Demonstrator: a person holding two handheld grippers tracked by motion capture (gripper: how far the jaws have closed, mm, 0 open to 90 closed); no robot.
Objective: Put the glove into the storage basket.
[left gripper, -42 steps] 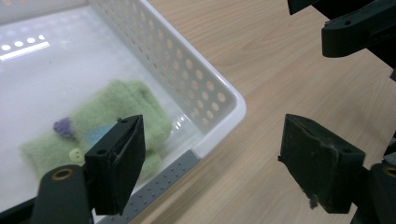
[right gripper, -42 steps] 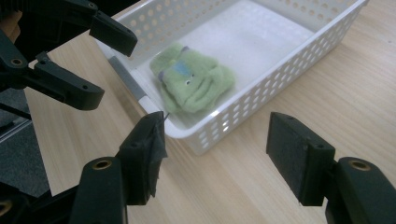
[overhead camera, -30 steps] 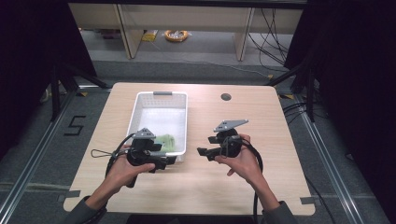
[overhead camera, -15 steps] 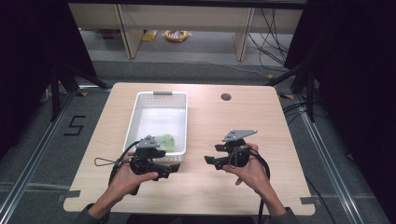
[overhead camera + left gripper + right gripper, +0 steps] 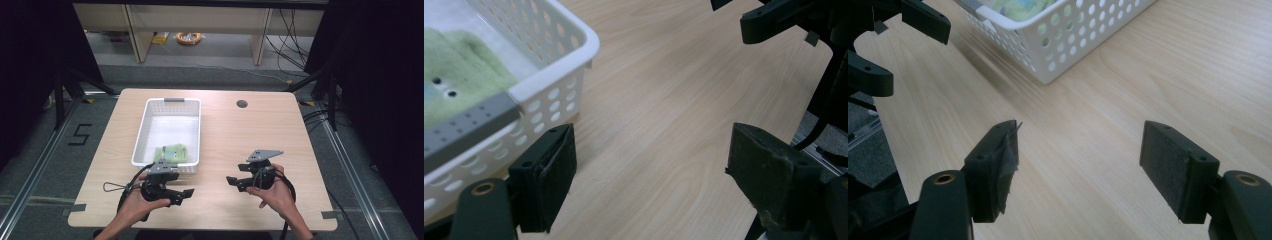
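Note:
A white perforated basket (image 5: 141, 135) stands on the wooden table (image 5: 250, 135), left of centre, with a green cloth (image 5: 172, 151) at its near end. My left gripper (image 5: 186, 193) is held low just in front of the basket's near edge, jaws pointing right. In the left gripper view my left gripper (image 5: 649, 155) is open, with bare wood between its pads and the basket (image 5: 574, 55) and cloth (image 5: 459, 65) at upper left. My right gripper (image 5: 231, 181) points left toward it. Its jaws (image 5: 1078, 150) have just been opening and stand open over bare wood.
A round cable hole (image 5: 242, 104) sits in the table's far side. Each gripper view shows the other gripper farther off: the right gripper (image 5: 774, 20) and the left gripper (image 5: 898, 30). A yellow coil (image 5: 189, 37) lies on the floor beyond the table.
Both hands have drawn back toward the table's near edge and sunk lower. The left gripper has left the basket's near end.

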